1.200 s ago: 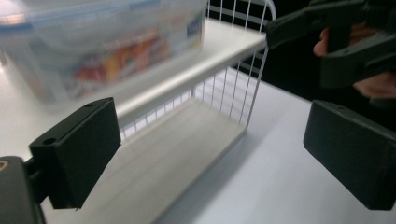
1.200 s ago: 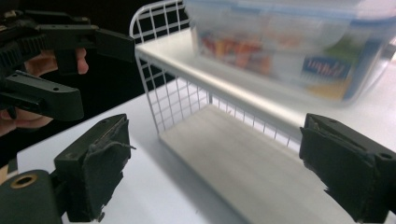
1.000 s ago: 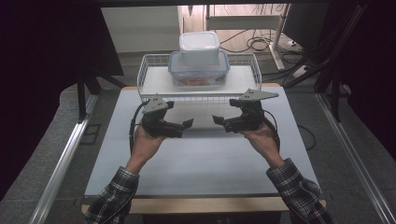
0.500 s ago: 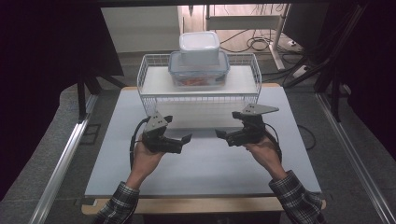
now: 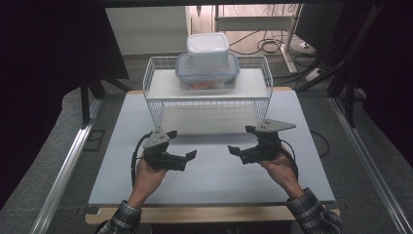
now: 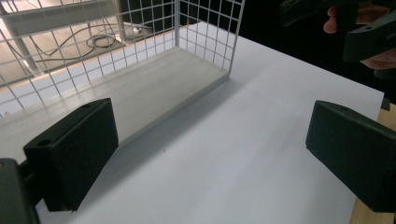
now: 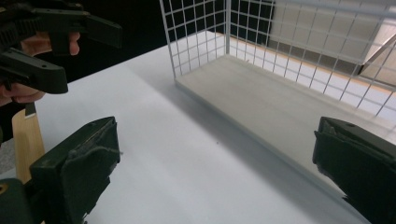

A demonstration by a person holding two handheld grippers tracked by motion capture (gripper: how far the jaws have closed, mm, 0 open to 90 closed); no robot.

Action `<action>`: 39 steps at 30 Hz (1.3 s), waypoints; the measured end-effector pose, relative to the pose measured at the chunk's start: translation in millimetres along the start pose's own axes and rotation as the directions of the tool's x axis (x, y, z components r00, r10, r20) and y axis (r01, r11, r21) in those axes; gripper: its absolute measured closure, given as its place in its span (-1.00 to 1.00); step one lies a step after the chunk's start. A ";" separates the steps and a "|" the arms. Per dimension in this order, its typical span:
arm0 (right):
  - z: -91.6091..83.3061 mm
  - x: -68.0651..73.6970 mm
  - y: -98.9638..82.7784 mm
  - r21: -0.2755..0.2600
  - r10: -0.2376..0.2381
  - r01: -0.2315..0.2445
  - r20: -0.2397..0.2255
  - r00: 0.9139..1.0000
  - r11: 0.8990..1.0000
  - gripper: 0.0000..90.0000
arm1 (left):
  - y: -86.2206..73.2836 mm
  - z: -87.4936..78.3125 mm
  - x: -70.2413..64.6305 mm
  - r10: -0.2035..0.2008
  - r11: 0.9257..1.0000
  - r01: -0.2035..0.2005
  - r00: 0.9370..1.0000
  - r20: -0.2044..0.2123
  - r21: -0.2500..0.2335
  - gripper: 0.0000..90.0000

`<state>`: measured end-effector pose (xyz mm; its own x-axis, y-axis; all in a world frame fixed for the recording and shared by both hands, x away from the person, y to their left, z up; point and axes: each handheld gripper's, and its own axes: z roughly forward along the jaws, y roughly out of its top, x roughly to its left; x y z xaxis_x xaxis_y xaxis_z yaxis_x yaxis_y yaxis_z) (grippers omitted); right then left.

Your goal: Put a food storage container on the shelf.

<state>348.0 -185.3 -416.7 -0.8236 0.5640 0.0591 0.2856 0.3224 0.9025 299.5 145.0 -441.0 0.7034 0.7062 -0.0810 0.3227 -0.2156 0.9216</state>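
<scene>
A white wire rack stands at the back of the white table. On its top shelf sits a clear container with a blue lid, and a white lidded tub is stacked on that. My left gripper is held over the table in front of the rack's left end, open and empty. My right gripper mirrors it in front of the right end, also open and empty. The left gripper view has its jaws wide apart facing the rack's lower shelf. The right gripper view shows the same.
The rack's lower shelf has bare board under the wire sides. The table's wooden front edge lies near the person's sleeves. Metal frame rails run along both sides, and cables lie on the floor behind.
Both grippers have drawn back from the rack toward the person and sit lower over the table. Both stayed open and empty.
</scene>
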 end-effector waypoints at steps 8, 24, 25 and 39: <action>-10.1 2.5 -20.3 0.039 0.013 -0.014 0.029 0.999 0.999 -1.00 | -16.6 -9.8 -0.7 -0.005 1.000 0.005 1.000 -0.012 0.016 -0.96; -28.0 3.8 -48.2 0.053 0.028 -0.031 0.059 0.998 0.998 -1.00 | -43.0 -15.1 -4.6 0.020 0.999 -0.017 0.999 -0.048 0.047 -0.96; -28.0 3.8 -48.2 0.053 0.028 -0.031 0.059 0.998 0.998 -1.00 | -44.9 -15.2 -4.6 0.016 0.999 -0.013 0.999 -0.051 0.051 -0.96; -31.1 -3.3 -76.9 0.101 0.032 -0.042 0.097 0.995 0.994 -1.00 | -67.4 -20.7 -2.8 0.026 0.995 -0.015 0.994 -0.110 0.096 -0.97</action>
<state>313.5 -235.6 -472.9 -0.7629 0.6449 0.0464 0.3675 0.3735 0.8517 262.6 171.5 -495.0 0.6373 0.7704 -0.0147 0.3712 -0.2903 0.8820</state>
